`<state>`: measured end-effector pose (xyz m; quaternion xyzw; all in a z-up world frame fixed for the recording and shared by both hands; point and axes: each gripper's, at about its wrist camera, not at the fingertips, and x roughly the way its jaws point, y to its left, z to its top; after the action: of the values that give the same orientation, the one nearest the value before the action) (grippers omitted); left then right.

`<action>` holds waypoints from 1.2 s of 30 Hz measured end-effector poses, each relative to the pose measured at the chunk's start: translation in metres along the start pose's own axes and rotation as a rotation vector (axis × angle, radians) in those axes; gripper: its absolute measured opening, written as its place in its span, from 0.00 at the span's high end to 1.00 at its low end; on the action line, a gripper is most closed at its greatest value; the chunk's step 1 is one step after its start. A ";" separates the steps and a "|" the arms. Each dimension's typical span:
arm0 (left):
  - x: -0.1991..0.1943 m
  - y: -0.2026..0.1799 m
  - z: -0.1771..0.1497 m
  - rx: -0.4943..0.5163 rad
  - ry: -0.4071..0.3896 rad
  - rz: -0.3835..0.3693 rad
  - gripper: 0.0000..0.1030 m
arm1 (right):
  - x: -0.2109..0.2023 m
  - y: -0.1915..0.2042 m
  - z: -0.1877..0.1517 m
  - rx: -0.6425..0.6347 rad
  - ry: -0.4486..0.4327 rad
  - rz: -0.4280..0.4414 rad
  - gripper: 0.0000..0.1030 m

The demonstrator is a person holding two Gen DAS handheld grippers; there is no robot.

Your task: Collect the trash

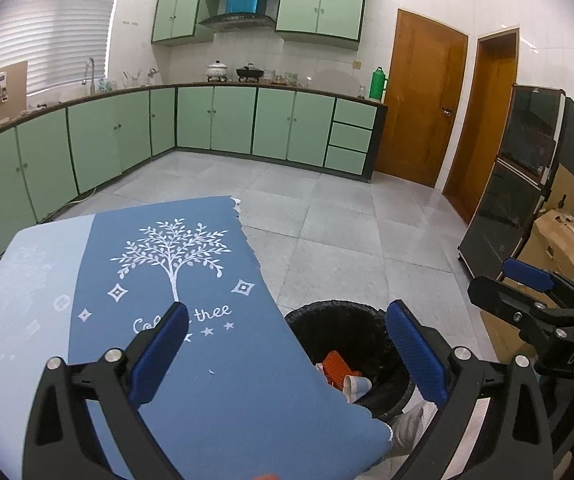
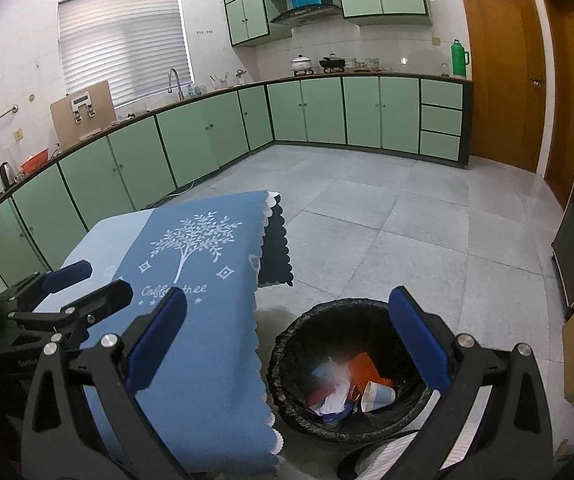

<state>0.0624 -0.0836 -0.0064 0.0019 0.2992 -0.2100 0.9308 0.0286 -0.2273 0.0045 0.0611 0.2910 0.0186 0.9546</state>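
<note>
Left gripper (image 1: 287, 356) seen spread wide, nothing held, above tablecloth (image 1: 191, 320) edge beside trash bin (image 2: 347, 368). Right gripper (image 2: 287, 348) likewise spread wide, empty, over bin. Bin contents noted: paper cup (image 2: 379, 394), orange piece (image 2: 365, 370), crumpled paper (image 2: 337, 400); remainder blurred. Bin's near rim partly hidden by tablecloth in left view.

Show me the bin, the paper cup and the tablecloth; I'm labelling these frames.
bin (image 2: 287, 344), right wrist view, on its left rim.
paper cup (image 2: 379, 395), right wrist view, on its side wall.
tablecloth (image 1: 215, 400), left wrist view, on plain blue cloth below the lettering.
</note>
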 end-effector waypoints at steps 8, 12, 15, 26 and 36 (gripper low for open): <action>-0.005 0.003 -0.002 -0.004 -0.009 0.012 0.06 | 0.001 0.001 -0.001 -0.006 -0.001 0.000 0.05; -0.005 0.002 0.000 -0.005 -0.011 0.016 0.06 | 0.001 0.001 -0.001 -0.007 -0.003 -0.001 0.05; -0.004 0.002 0.000 -0.002 -0.011 0.017 0.06 | 0.001 0.002 -0.001 -0.008 -0.005 -0.001 0.05; -0.005 0.004 0.000 -0.001 -0.017 0.020 0.06 | 0.001 0.007 0.000 -0.024 -0.012 0.000 0.05; -0.006 0.008 0.000 -0.002 -0.022 0.027 0.06 | 0.001 0.009 0.000 -0.037 -0.014 0.003 0.05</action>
<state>0.0612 -0.0739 -0.0040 0.0026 0.2893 -0.1973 0.9367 0.0292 -0.2179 0.0054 0.0441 0.2841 0.0251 0.9575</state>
